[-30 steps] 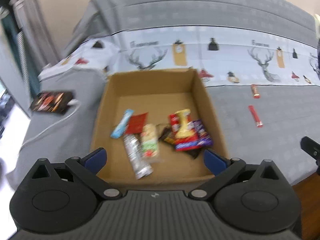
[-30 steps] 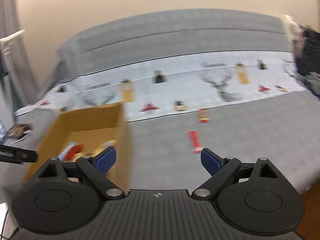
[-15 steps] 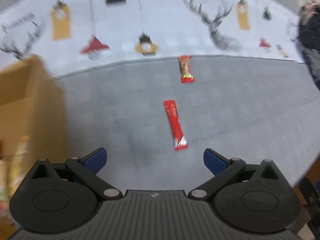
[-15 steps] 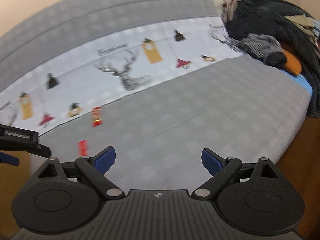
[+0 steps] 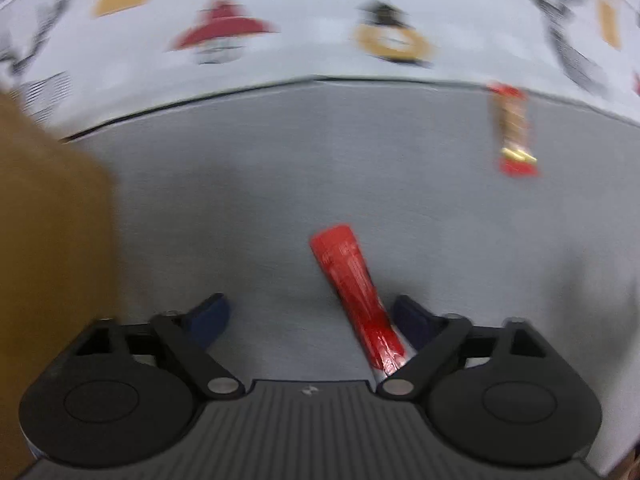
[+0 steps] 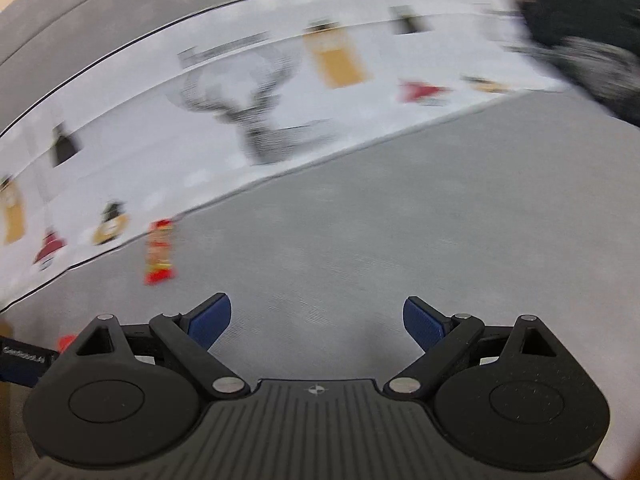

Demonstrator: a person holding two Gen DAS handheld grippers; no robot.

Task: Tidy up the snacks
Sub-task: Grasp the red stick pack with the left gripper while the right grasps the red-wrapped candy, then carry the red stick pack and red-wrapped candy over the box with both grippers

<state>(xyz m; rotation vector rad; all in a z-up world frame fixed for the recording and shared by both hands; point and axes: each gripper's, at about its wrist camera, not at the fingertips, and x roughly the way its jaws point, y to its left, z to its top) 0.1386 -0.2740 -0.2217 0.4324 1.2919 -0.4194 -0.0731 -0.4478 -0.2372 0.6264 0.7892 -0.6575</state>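
In the left wrist view, the brown wall of a cardboard box (image 5: 48,264) fills the left edge, standing on the grey bedcover (image 5: 248,216). Behind the cover runs a white sheet (image 5: 304,12) printed with red hats, orange tags and antlers, all blurred. The left gripper (image 5: 308,318) sits low over the cover with its blue-padded fingers (image 5: 208,318) spread wide and nothing clamped between them. A long red snack stick (image 5: 354,292) lies flat on the cover inside that gap, nearer the right-hand pad than the left; its near end runs under the gripper body, and whether it touches the pad cannot be told. Further right and farther back, a red and gold snack bar (image 5: 514,128) lies at the seam where the grey cover meets the white sheet, well apart from the stick.

In the right wrist view, a dark piece of the other gripper shows at the far left edge, with a small red patch just beside it. The same red and gold bar (image 6: 160,252) lies left of centre near the seam. The right gripper (image 6: 316,320) has its jaws wide apart over bare grey cover, holding nothing. At the upper right a pile of dark clothing (image 6: 588,28) lies on the bed, blurred.
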